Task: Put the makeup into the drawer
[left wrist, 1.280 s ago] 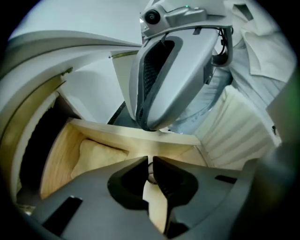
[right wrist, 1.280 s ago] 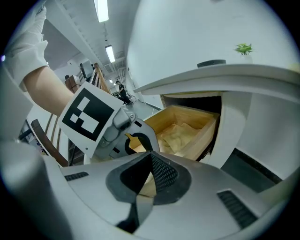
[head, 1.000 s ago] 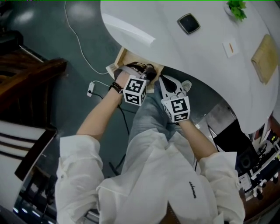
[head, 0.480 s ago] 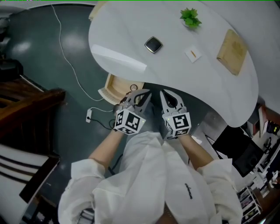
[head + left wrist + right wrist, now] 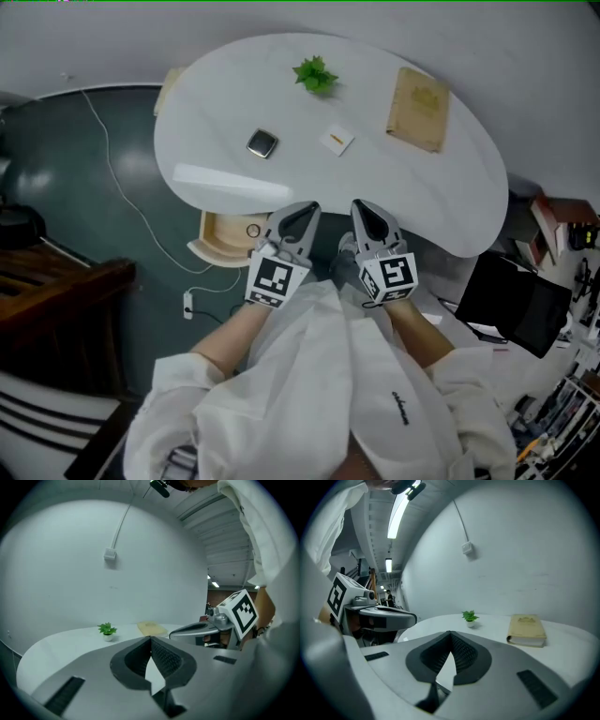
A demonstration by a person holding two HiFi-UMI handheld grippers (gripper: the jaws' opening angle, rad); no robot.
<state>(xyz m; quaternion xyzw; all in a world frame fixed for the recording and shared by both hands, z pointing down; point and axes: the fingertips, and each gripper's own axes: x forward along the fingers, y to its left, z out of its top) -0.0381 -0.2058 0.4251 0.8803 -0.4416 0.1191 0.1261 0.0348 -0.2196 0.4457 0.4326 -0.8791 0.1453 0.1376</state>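
While the left gripper and right gripper hover near the desk, their jaws sit clenched, empty — drawer open.

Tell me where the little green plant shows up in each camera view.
Head view: the plant, top centre.
Left gripper view: plant left of centre, slightly below mid-height.
Right gripper view: plant just right of centre, around mid-height.
Shared landmark: the tan book, right of the plant in every view.

Potted plant and tan book sit apart on the white table.
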